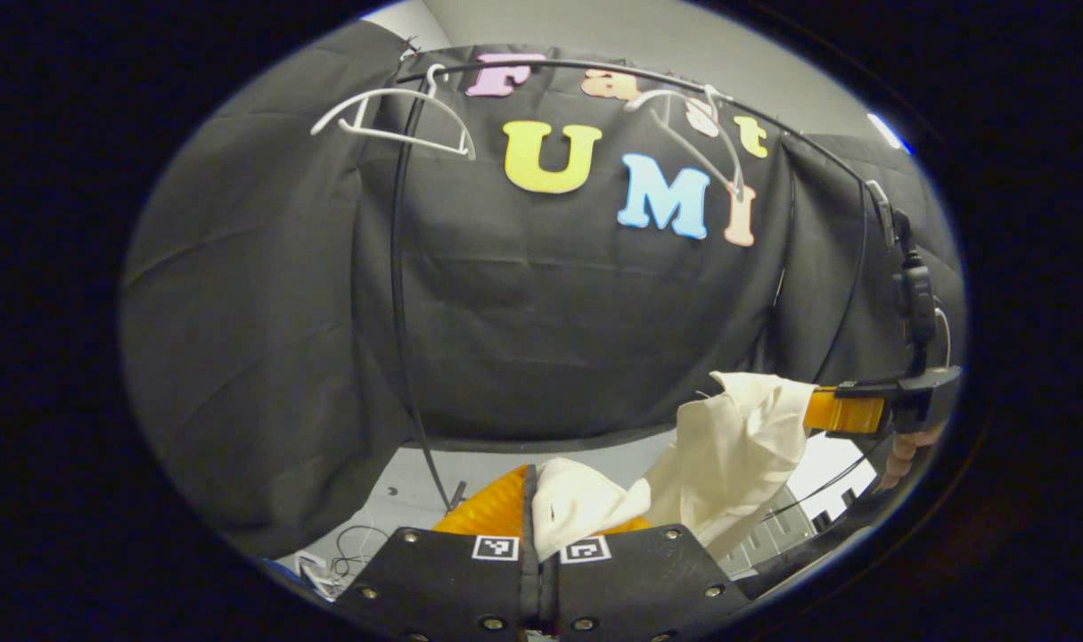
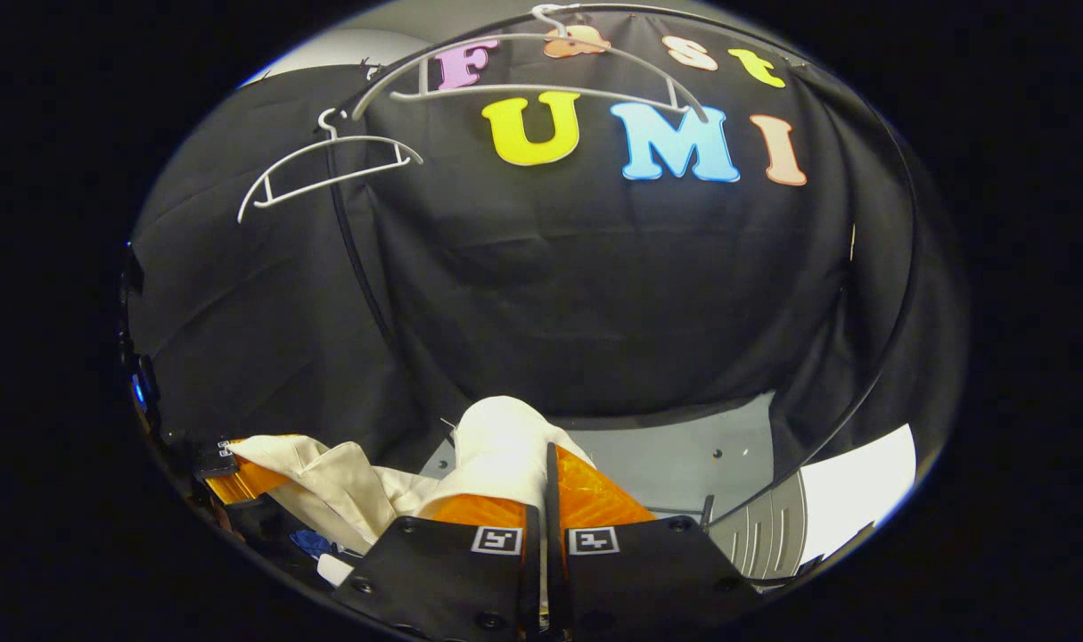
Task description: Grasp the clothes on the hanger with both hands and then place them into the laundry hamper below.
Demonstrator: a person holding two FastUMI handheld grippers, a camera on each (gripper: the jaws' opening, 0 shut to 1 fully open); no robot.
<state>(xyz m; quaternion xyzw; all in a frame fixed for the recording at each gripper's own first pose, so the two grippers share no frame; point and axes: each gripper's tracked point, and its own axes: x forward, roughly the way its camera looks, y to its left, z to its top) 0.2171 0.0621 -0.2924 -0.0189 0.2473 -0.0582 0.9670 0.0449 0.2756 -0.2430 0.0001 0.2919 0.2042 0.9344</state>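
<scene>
The cream-white garment (image 1: 728,455) is off the hangers and hangs in the air between the two grippers, stretched loosely from one to the other in front of the black cloth wall. In the left gripper view one bunched end of it sits between the two fingers of the left gripper (image 1: 534,499), which are pressed together on the fabric. From there the cloth rises to the right, to the right gripper (image 1: 831,412), which is held by a hand (image 1: 902,450) near the right edge and also pinches the cloth.

In the right gripper view the same garment (image 2: 496,446) bulges up over the closed fingers of the right gripper (image 2: 545,486) (the cloth is folded over the left finger and caught between the two). The rest of it (image 2: 345,490) trails to the lower left, to the left gripper (image 2: 238,481).

Above, two white hangers are bare on the thin black rail (image 1: 594,67) of the rack: one (image 1: 389,116) at the left end of the rail and one (image 1: 693,125) more to the right, turned at an angle. A black pole (image 1: 403,312) of the rack goes down to the grey floor (image 1: 470,468). I cannot make out the hamper with certainty.
</scene>
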